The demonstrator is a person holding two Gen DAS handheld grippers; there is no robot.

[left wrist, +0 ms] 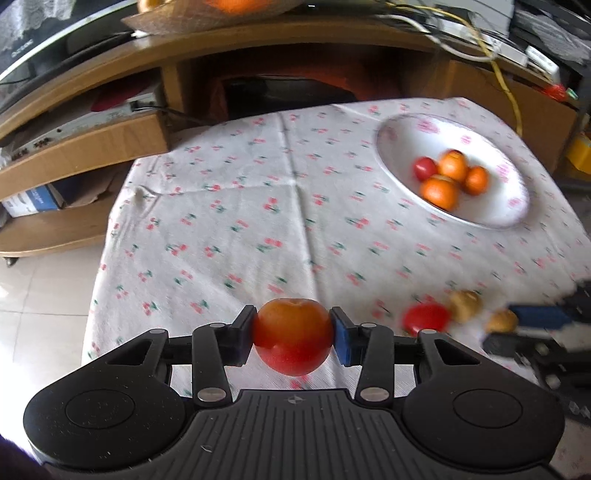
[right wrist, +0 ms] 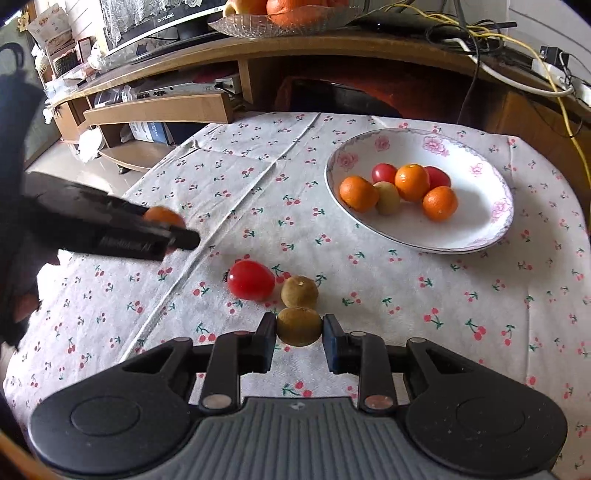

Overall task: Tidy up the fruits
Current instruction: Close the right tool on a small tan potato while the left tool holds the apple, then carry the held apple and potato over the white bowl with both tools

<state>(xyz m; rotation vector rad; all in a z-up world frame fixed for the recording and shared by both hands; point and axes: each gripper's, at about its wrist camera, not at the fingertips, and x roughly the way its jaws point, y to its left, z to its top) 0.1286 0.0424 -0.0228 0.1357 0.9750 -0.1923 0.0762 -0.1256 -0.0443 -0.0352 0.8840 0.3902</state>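
My left gripper (left wrist: 293, 326) is shut on a round red-orange fruit (left wrist: 291, 343) and holds it above the near part of the cherry-print tablecloth (left wrist: 240, 206). In the right wrist view that gripper (right wrist: 177, 236) shows at the left with the fruit (right wrist: 164, 216). My right gripper (right wrist: 299, 325) has its pads against both sides of a brown-green fruit (right wrist: 299, 330) low over the cloth. Just beyond it lie a second brown fruit (right wrist: 299, 291) and a red tomato (right wrist: 251, 279). A white flowered bowl (right wrist: 424, 245) at the far right holds several oranges, tomatoes and a yellowish fruit.
Behind the table stands a wooden TV unit (right wrist: 159, 109) with shelves, boxes and a device. A glass dish of oranges (right wrist: 280, 22) sits on its top. Cables and a power strip (right wrist: 554, 79) hang at the back right. Tiled floor (left wrist: 40, 291) lies to the left of the table.
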